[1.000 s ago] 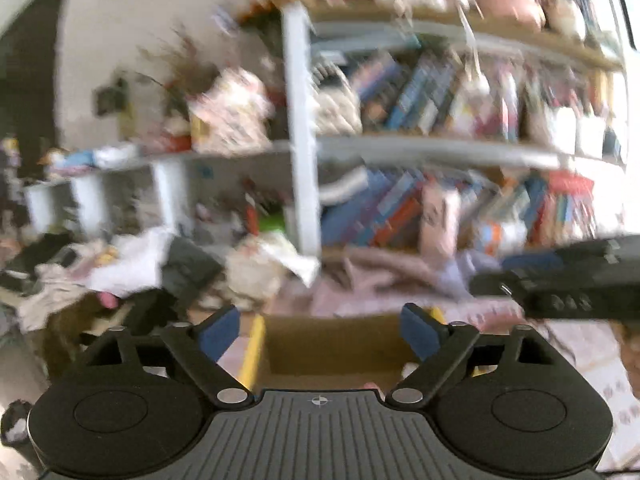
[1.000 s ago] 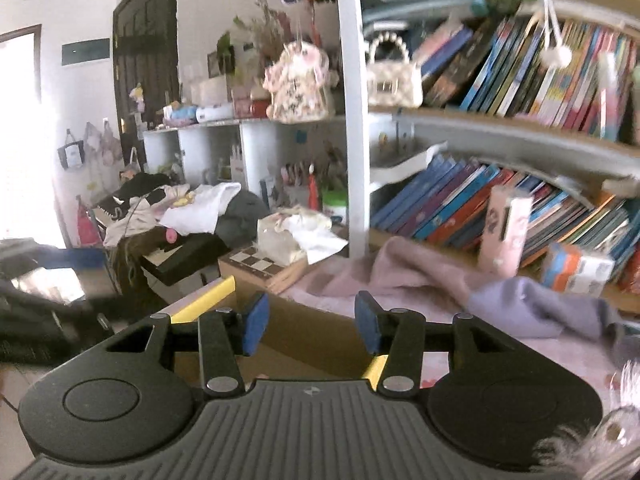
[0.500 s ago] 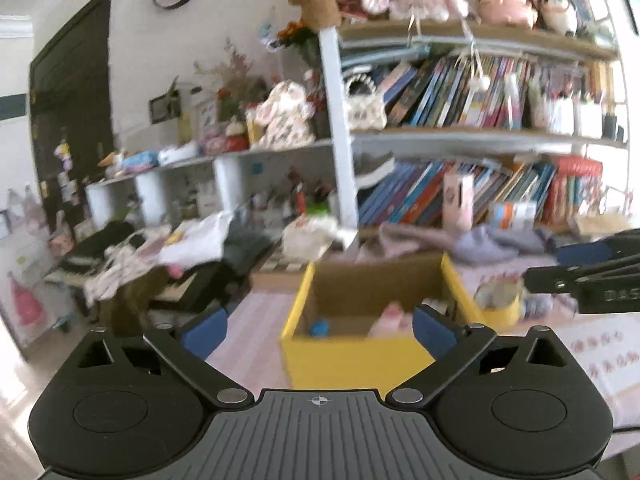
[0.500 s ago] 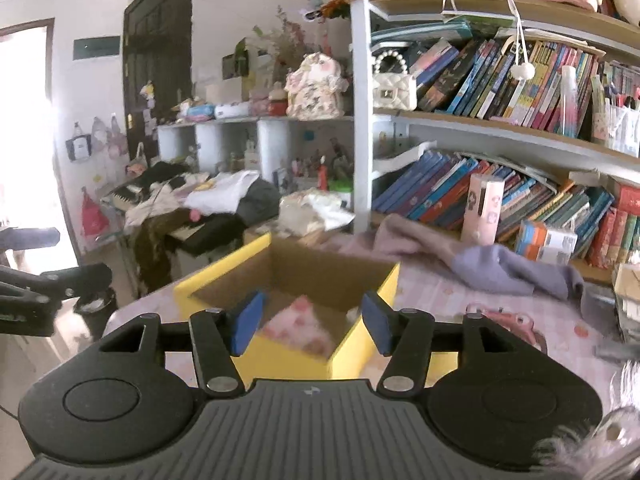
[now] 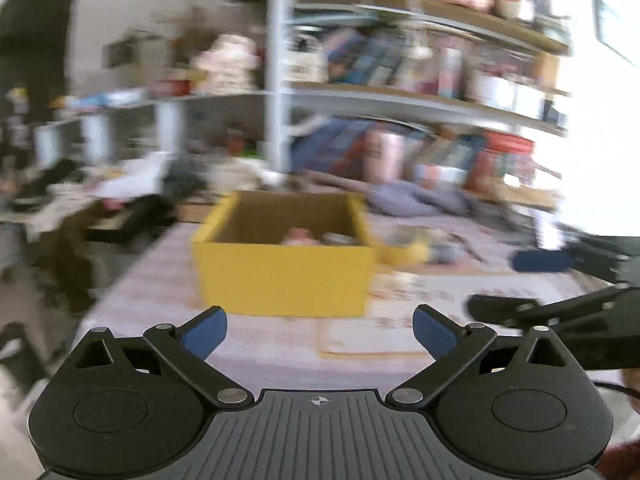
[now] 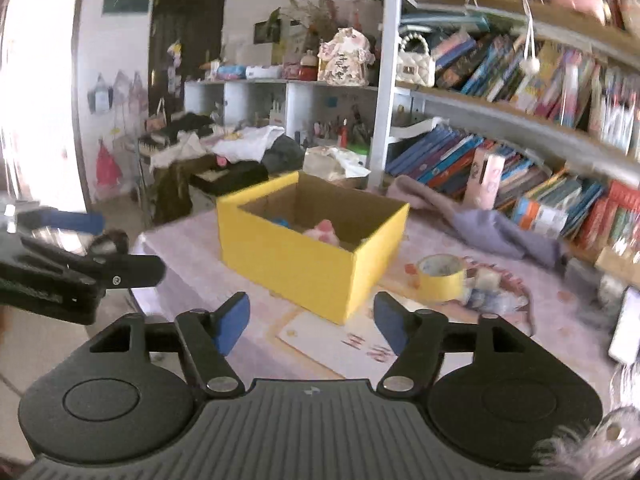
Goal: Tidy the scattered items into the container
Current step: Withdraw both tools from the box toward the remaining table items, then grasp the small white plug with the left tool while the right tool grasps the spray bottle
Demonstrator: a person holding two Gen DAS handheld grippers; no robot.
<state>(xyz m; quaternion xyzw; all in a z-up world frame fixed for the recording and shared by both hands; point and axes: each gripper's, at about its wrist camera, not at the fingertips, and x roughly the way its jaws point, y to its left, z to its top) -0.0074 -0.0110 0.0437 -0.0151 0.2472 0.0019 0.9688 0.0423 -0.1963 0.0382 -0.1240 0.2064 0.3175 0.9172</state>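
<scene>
While both grippers have backed off from the yellow box (image 6: 316, 248), whole box now fits in view; half a sec ago it filled the space just ahead of the fingers, a sec ago only its rim showed. Reads as a drop-off just finished, hands retreating.

L gripper (image 5: 320, 332): jaws spread wide, nothing betw. them. Left wrist view badly blurred.
R gripper (image 6: 312, 322): jaws opening, wider than in either earlier frame, nothing betw. them.

Box sits on the pink tablecloth (image 6: 192, 256), open top. Inside: pink soft toy (image 6: 326, 231) and a small blue item (image 6: 282, 223), both resting on the box floor.

Still outside, on cloth just right of box: yellow tape roll (image 6: 440, 276), and next to it a small pale item, too blurred to ID. Phone (image 6: 624, 326) at far right table edge; can't say if it counts as clutter. Grey cloth (image 6: 492, 228) heaped by the bookshelf (image 6: 520, 92).

Judgement: task partway. Tape roll likely next pick, nearer R gripper, well apart from both as yet.
</scene>
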